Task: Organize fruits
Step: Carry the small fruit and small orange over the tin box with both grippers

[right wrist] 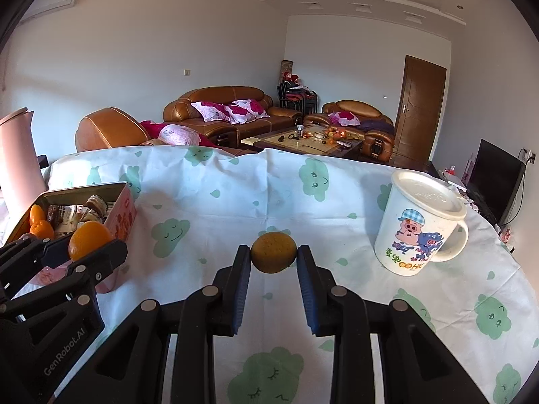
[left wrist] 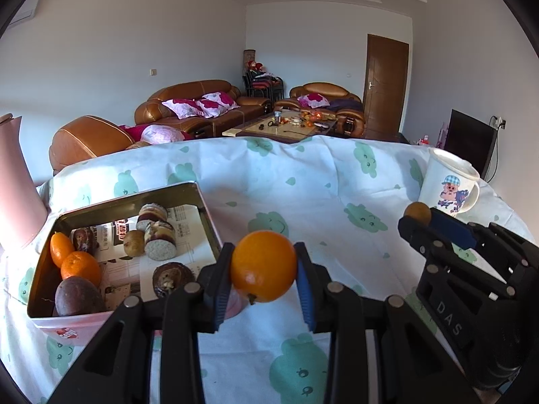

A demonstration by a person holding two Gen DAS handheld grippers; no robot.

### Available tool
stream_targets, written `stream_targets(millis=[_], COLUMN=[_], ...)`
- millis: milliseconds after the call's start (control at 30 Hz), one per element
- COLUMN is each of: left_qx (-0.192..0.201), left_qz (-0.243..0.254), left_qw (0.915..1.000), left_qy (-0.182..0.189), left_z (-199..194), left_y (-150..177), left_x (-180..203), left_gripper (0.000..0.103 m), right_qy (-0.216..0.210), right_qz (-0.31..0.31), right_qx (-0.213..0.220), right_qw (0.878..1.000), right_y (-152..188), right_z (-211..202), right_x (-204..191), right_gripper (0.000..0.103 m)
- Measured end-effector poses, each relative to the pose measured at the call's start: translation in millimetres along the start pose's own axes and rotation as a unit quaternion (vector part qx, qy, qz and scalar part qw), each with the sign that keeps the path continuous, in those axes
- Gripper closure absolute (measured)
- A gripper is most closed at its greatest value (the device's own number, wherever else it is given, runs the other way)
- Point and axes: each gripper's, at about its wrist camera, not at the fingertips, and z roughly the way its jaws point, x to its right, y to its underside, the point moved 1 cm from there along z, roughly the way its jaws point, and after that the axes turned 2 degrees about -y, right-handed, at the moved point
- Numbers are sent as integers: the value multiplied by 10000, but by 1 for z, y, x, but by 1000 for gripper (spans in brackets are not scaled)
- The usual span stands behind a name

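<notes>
Both tools were mid-carry above the worktop (right wrist: 269, 202), the left tool (left wrist: 263, 269) clamped on an orange (left wrist: 263, 267), the right tool (right wrist: 274, 256) on a brownish-yellow fruit (right wrist: 274, 251), each seemingly bound next for the tin (left wrist: 205, 212), needing a gentle lowering and release

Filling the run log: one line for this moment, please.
left gripper: shut on orange | right gripper: shut on brownish fruit | tin: holds fruits, cakes

The body of the right tongs (left wrist: 417, 217) carries the raised letters "DAS", seen from the left wrist view. The body of the left tongs (right wrist: 89, 240) reads "GenRobot.AI" in the right wrist view. The cartoon mug (right wrist: 417, 229) bears coloured characters ending in "HK"; the rest is illegible.
</notes>
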Motion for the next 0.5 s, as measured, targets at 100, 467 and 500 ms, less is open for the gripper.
stream_targets(millis=[100, 467, 500], left_qx=[38, 212, 214], left_qz=[-4, -32, -55], left_qw=[10000, 9995, 9994], left_qy=[-25, -216, -249], left_z=[-7, -32, -34], left_y=[3, 15, 16], left_x=[-11, -62, -67], left_gripper=[67, 67, 67], right_qy=[-35, -487, -531], right_qz=[-24, 24, 5], right_qx=[15, 120, 148], right_qw=[10000, 9987, 9985], right_y=[3, 7, 6], right_z=[-6, -27, -28], right_x=[-10, -62, -68], right_gripper=[73, 73, 73])
